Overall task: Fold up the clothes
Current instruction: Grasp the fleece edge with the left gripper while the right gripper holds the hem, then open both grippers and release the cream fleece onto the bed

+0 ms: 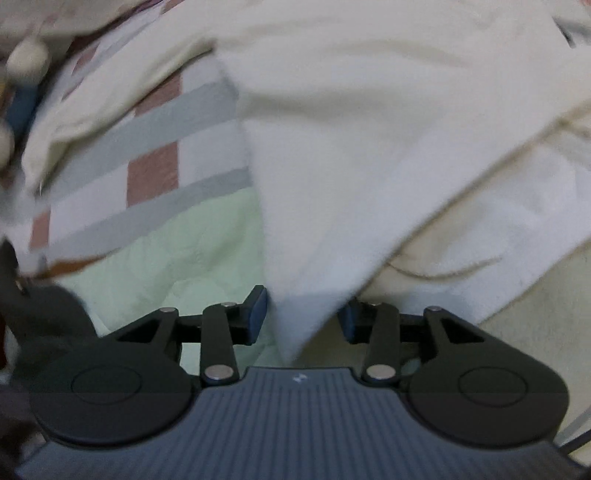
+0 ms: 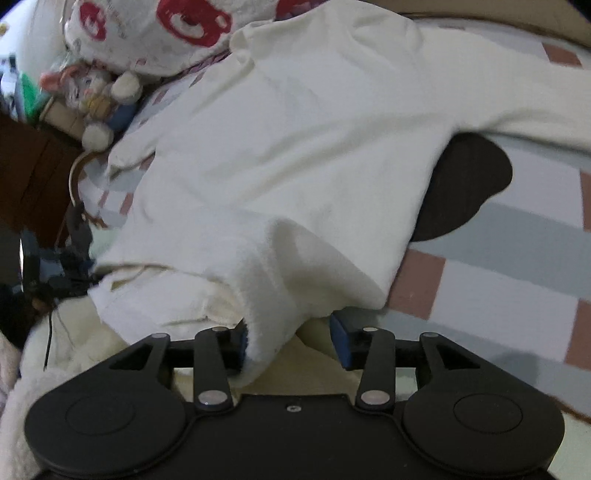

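My left gripper [image 1: 303, 317] stands wide, its blue pads [image 1: 257, 314] well apart, and a pointed corner of the white garment [image 1: 369, 147] hangs down between them. The cloth touches or nearly touches the left pad, and its edge covers the top of the right one; the tip reaches almost to the gripper body. Nothing is pinched here. The view is blurred, so the finer contact I cannot tell.

My right gripper [image 2: 288, 341] is wide too. A thick fold of the garment [image 2: 295, 147] droops into the gap, lying against the left pad [image 2: 242, 341] and clear of the right one, with bare space beside it. The jaws do not close on it.

The garment itself spreads away from both tools over the checked quilt [image 2: 498, 280], rumpled, one sleeve running off to the right. A dark round thing [image 2: 465, 184] pokes out from under its right edge; I cannot tell what it is. Beyond the garment's far left corner sits a plush toy [image 2: 96, 96], against a pillow [image 2: 147, 33] with red prints. In the left view pale green bedding [image 1: 166, 258] lies just ahead of my left finger
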Tool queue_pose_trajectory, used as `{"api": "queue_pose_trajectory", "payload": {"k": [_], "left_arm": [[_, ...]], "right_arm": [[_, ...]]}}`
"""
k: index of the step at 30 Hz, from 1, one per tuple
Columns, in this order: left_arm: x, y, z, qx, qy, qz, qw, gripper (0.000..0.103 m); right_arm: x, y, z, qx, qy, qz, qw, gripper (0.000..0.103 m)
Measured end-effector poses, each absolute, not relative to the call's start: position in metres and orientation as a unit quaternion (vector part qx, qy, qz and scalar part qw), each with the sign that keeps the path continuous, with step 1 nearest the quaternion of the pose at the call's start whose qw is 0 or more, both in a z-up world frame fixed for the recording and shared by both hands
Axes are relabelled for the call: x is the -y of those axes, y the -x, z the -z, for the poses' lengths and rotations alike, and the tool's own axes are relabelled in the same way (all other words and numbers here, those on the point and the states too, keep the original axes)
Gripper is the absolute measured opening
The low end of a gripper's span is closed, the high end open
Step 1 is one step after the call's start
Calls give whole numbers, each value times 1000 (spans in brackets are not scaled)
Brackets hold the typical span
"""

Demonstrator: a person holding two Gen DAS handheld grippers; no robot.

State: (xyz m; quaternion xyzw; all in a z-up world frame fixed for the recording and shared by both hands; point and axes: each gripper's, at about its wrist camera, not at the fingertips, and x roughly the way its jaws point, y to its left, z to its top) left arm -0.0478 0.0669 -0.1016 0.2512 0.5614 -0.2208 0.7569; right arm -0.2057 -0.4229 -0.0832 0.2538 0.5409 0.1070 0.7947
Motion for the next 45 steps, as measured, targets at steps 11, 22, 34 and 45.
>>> {"api": "queue_pose_trajectory", "payload": {"k": [11,22,34,45], "left_arm": [[-101,83,-11,-380,-131,154,903,4],[-125,98,10,-400,-35,121,908,4],[-153,154,-82,-319,-5,126,939,4],[-133,165,-7,-456,-93,121,877,4]], "right_arm": [[424,248,-16,-392,-180,-163,887,8],[425,287,22,-434,-222,-126,864,8],[471,314,-55,-274,-381,-215,856,9],[441,330,11,-431,-318,-147,832,9]]}}
